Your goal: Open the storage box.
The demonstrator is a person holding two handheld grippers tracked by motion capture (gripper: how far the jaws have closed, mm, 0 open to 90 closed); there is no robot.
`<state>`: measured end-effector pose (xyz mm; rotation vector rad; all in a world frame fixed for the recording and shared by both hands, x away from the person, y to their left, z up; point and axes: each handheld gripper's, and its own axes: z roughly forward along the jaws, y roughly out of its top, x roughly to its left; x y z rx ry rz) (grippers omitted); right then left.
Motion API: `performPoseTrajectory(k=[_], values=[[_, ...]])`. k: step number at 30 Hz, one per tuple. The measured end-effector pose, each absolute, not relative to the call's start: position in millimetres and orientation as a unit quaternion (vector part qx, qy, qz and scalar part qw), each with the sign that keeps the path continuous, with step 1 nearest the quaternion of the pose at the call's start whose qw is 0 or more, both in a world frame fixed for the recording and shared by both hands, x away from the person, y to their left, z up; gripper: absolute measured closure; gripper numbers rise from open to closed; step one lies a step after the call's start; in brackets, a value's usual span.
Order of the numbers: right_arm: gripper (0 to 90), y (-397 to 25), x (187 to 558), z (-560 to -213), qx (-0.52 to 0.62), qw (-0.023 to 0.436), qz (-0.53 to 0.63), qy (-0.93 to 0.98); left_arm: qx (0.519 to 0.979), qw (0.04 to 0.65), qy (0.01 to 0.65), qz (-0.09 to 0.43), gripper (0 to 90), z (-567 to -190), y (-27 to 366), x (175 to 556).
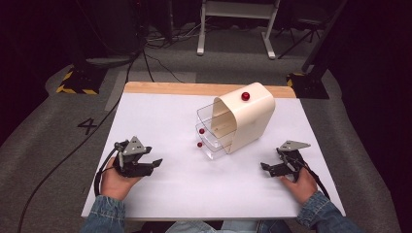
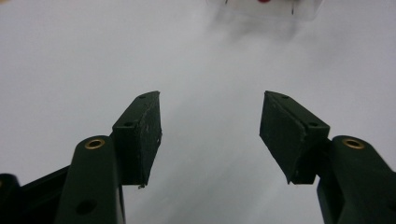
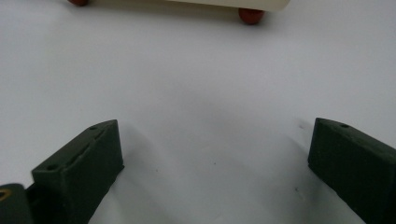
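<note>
Bench [image 1: 160, 204]: white top with a wooden strip along its far edge, standing on grey carpet; the room behind is dark, with cables on the floor, a white frame stand, and black-and-yellow hazard tape at two stand bases. A "4" is marked on the carpet off my left. My left hand-held gripper [image 1: 156, 162] rests on the bench near its front left, jaws spread wide with nothing between them; in the left gripper view [image 2: 210, 126] the pads [image 2: 140, 135] sit just over bare white surface. My right hand-held gripper [image 1: 265, 166] lies at the front right, likewise released and empty; in the right gripper view [image 3: 212, 158] the jaws stand wide apart on the white top. Both point inward and slightly forward, toward the drawer unit [image 1: 248, 116]. The unit sits ahead of and between the two hand-held grippers, nearer the right, well apart from each. It is a cream arched shell lying tilted, long axis running from near-left to far-right, open end facing my left hand-held gripper. Two clear drawers [image 1: 214, 133] with red knobs [image 1: 199, 144] protrude from that end. A red ball [image 1: 245, 96] sits on top of the shell. Red feet [image 3: 251, 15] show at the top of the right gripper view.
</note>
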<state>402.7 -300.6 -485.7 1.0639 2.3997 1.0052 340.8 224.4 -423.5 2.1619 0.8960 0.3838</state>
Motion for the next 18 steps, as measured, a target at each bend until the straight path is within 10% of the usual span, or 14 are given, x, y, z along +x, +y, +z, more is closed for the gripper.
performPoseTrajectory(k=[18], values=[[3.1,-301,403,-486,0.374,0.164,0.353,0.842,0.843,0.329,0.408,0.119,37.2,-466,256,343]])
